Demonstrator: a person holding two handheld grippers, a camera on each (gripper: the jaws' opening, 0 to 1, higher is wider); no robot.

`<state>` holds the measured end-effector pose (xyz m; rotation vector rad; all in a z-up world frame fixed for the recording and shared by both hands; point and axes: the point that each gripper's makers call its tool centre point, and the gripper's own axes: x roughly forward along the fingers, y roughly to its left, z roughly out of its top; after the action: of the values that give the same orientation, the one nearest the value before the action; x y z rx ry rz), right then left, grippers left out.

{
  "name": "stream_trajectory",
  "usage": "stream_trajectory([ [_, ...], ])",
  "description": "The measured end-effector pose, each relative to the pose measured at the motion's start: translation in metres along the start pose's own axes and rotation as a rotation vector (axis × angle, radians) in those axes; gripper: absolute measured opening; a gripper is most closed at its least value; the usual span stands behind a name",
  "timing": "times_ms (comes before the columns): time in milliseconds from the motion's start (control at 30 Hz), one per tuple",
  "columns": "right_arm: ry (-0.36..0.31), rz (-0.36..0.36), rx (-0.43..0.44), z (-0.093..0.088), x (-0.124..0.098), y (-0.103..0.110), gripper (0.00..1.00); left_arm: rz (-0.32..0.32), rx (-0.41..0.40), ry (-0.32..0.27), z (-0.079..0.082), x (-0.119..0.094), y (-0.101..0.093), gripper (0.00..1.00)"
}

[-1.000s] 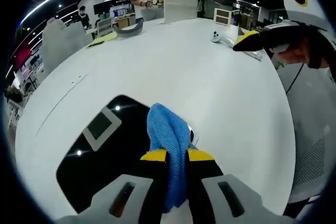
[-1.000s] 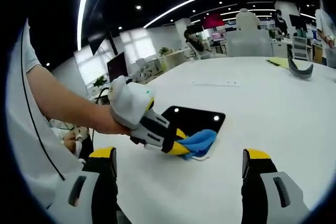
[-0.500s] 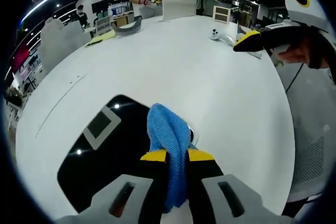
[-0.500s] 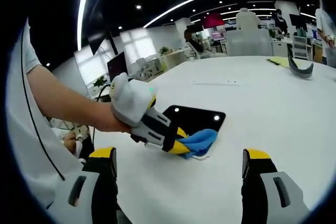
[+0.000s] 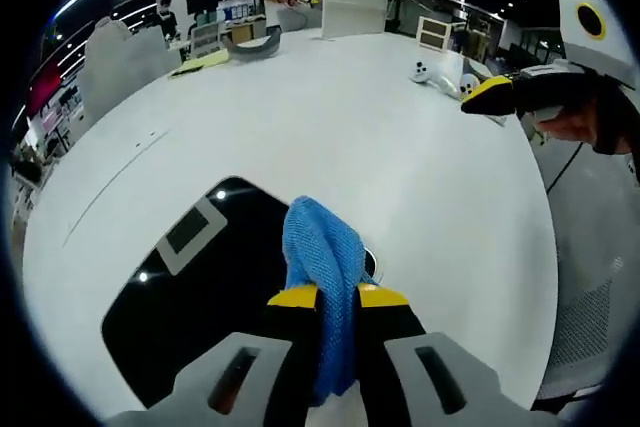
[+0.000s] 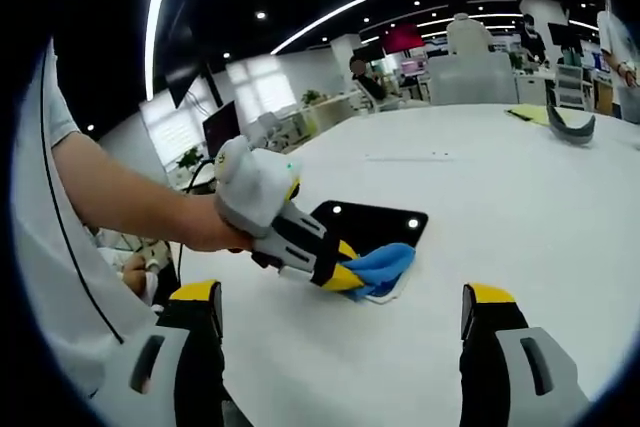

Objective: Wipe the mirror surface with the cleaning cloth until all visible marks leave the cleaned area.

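The left gripper (image 5: pixel 337 297) has its fingers (image 5: pixel 295 299) clamped on the blue cleaning cloth (image 5: pixel 322 252), which rests on the dark mirror's (image 5: pixel 190 287) edge at 3 o'clock, on the white worktop (image 5: pixel 350 137). The right gripper (image 6: pixel 340 307) hovers apart with fingers (image 6: pixel 485 297) spread wide, holding nothing.

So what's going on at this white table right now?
A person is cleaning a dark mirror that lies flat on a white table. The left gripper has its jaws shut on a blue cleaning cloth, which is pressed down at the mirror's edge. The right gripper hangs above the table with its jaws wide apart, holding nothing. Ceiling lights reflect in the glass; whether any marks remain on it is hard to tell from here.
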<state>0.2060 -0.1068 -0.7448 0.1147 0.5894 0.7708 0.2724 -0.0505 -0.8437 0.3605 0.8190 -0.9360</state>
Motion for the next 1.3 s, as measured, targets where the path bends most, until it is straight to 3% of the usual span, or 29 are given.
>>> stream_trajectory([
  [500, 0.011, 0.019, -0.033, 0.003, 0.003, 0.001, 1.00, 0.020, -0.002, -0.008, 0.009, 0.005, 0.019, 0.10],
  [1300, 0.024, -0.004, 0.021, -0.002, 0.008, -0.010, 1.00, 0.072, -0.058, -0.042, 0.023, 0.013, 0.066, 0.10],
])
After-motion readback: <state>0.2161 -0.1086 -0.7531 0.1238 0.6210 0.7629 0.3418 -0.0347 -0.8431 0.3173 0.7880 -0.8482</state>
